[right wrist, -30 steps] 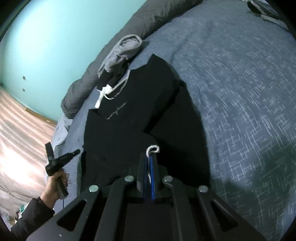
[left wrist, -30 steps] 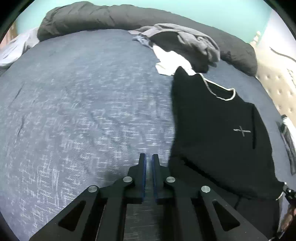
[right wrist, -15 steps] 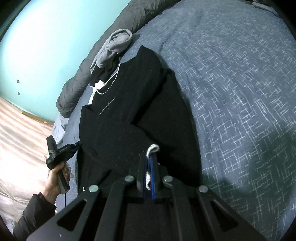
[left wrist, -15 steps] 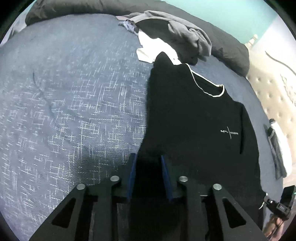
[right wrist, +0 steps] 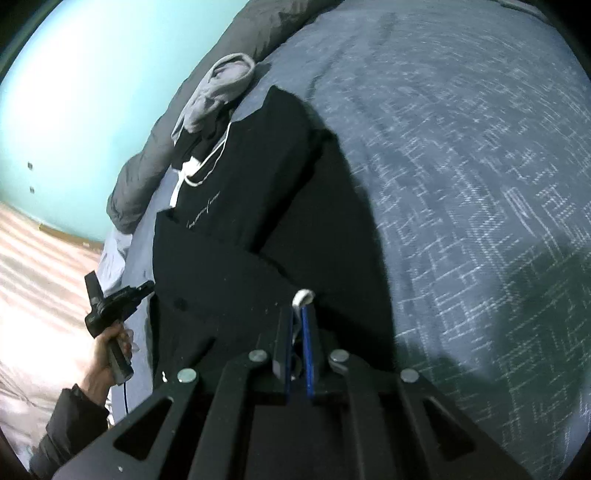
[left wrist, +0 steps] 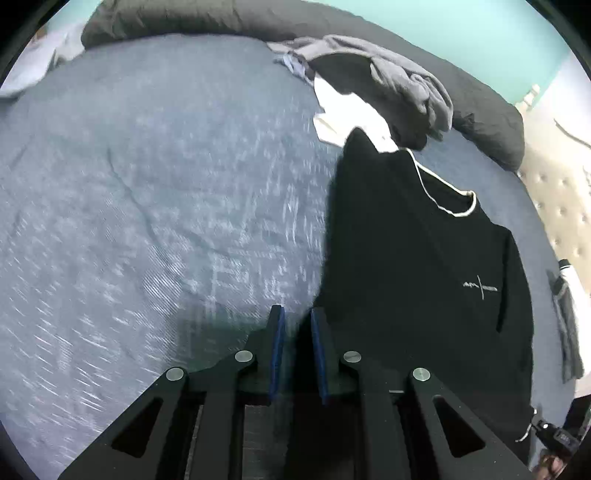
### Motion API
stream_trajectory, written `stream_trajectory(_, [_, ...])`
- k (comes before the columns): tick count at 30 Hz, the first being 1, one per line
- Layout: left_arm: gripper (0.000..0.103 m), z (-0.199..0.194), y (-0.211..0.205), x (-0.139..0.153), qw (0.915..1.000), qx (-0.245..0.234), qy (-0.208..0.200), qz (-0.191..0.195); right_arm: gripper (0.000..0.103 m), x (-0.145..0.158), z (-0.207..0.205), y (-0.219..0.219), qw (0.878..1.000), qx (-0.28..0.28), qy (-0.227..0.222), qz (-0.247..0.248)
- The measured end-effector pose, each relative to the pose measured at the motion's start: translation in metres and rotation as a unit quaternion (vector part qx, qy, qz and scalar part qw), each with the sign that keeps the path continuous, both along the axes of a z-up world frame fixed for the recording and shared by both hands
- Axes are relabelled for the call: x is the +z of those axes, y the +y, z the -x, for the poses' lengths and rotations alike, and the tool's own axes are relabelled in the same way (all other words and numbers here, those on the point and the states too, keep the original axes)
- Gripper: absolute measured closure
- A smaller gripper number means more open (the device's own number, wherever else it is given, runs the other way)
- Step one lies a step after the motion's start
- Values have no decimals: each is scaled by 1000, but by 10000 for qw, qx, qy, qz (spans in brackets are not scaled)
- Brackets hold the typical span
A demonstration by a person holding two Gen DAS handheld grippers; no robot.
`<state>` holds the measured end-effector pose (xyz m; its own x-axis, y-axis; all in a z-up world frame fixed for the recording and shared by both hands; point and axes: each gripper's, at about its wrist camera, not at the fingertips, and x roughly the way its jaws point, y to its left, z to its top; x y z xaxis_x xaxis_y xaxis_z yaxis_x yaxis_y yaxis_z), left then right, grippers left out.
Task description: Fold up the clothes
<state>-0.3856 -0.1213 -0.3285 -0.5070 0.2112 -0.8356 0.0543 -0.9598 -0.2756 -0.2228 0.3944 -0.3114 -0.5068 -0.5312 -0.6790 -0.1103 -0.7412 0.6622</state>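
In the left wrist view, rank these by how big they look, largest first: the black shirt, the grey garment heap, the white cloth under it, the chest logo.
1. black shirt
2. grey garment heap, though it lies farther from the camera, so its true size is unsure
3. white cloth, partly hidden
4. chest logo

Home bedroom: bed w/ blue cover point(left wrist: 147, 206), grey duvet point(left wrist: 487, 122), tufted headboard point(left wrist: 554, 210).

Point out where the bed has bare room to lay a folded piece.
Free: the wide stretch of bedspread left of the black shirt, up to the dark duvet. Crowded: the far corner, where grey clothes and a white garment pile against the shirt's shoulder.
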Motion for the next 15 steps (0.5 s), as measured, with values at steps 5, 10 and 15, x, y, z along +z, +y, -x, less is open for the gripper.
stream_trajectory(5, [81,19,4,21,9994,-88,216,250,97,13,2,9,9993,-199,327,-41])
stream_trajectory(10, [71,56,22,33,9988,-316,337,179,97,21,8,10,9979,-203,621,-38])
stream_trajectory(15, [69,97,37,36,9982,-393,411,194,97,18,17,14,9975,-197,673,-73])
